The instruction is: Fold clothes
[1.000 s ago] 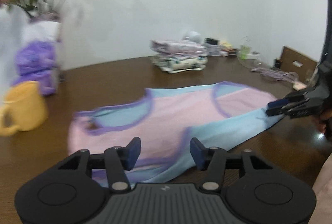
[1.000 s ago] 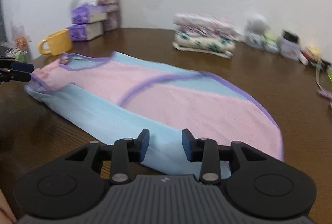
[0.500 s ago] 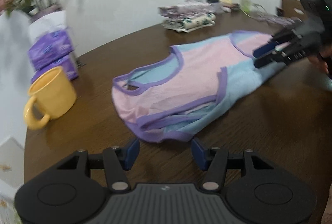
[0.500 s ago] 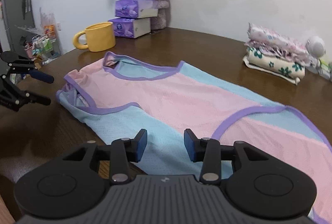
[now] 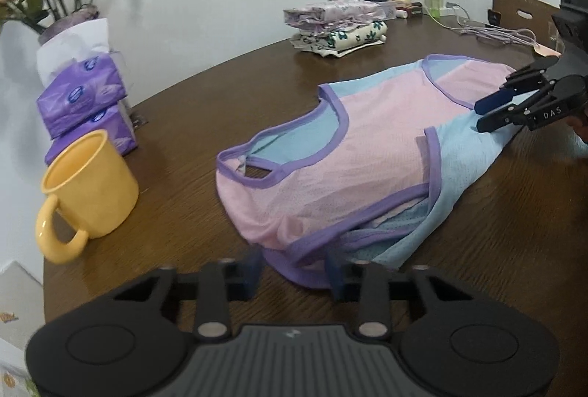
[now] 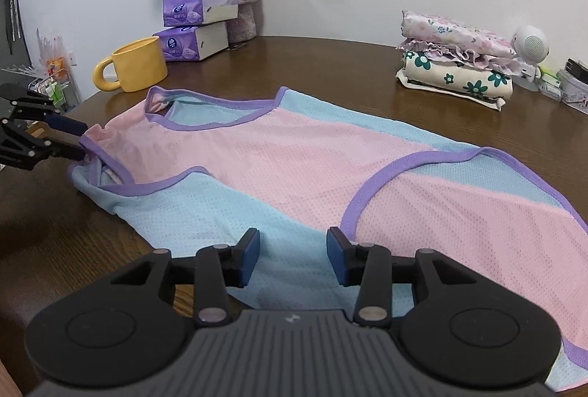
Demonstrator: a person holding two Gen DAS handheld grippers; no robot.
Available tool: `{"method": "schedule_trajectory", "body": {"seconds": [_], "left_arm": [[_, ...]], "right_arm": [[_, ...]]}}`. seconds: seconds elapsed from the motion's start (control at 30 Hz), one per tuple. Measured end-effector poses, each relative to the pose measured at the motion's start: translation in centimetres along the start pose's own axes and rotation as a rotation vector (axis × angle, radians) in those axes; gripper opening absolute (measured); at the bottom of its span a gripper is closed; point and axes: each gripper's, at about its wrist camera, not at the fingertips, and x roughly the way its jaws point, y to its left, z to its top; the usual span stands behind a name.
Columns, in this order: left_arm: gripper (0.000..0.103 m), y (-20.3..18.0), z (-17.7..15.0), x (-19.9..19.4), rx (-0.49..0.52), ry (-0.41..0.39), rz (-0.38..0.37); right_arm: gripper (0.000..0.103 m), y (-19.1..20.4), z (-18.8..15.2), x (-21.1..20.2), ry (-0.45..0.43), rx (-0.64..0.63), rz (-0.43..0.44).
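garment: pink/blue mesh vest [image 5: 367, 147] with purple trim, flat on brown table [image 5: 205, 125], shoulder end toward left gripper, hem end toward right gripper
left gripper [image 5: 294, 270]: at shoulder end, purple trim edge between its fingers; own view shows them apart and blurred, right view shows tips at the trim; jaws have just been closing on that edge, whether the pads bite yet I cannot tell
right gripper [image 6: 293, 259]: jaws part open, over blue side panel near lower edge, nothing held; pads look just above the cloth, contact unclear
why so placed: one gripper at each end of the same long side, likely to lift that edge and fold it across
step: grasp phase, no fold of this vest made yet
folded stack [image 6: 455, 62]: floral clothes piled at far side, probably done items, well apart from vest
clutter: mug [image 5: 88, 191] and tissue packs [image 5: 84, 99] near shoulder end, beside vest, not touching
risk: thin mesh, layers at armhole bunched; left pinch may catch one layer only
next: right needs to drop and close on blue edge
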Motion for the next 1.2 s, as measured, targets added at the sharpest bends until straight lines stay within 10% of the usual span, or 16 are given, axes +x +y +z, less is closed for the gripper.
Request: {"method": "schedule_trajectory", "body": {"seconds": [0.6,0.73,0.93,1.03,1.2], "left_arm": [[0.011,0.9,3.0,-0.1,0.025,0.014,-0.024],[0.049,0.3,1.4,-0.5,0.033,0.03,-0.041],[0.044,0.1,1.1,1.0,-0.007,0.063,-0.056],[0.002,-0.1,1.3,2.0,-0.029,0.083,-0.068],[0.001,-0.2,1.6,-0.7,-0.021,0.014,-0.054]], "right_arm": [[0.043,-0.2,-0.3,-0.1,-0.016,0.003,0.021],[0.045,-0.2,-0.4,-0.1,-0.018,0.001,0.028],[0.05,0.0,-0.4,-0.1,-0.021,-0.012,0.031],[0.05,-0.1,-0.4,-0.1,-0.022,-0.01,0.033],[0.05,-0.2,-0.5,-0.2,-0.025,-0.008,0.039]]}}
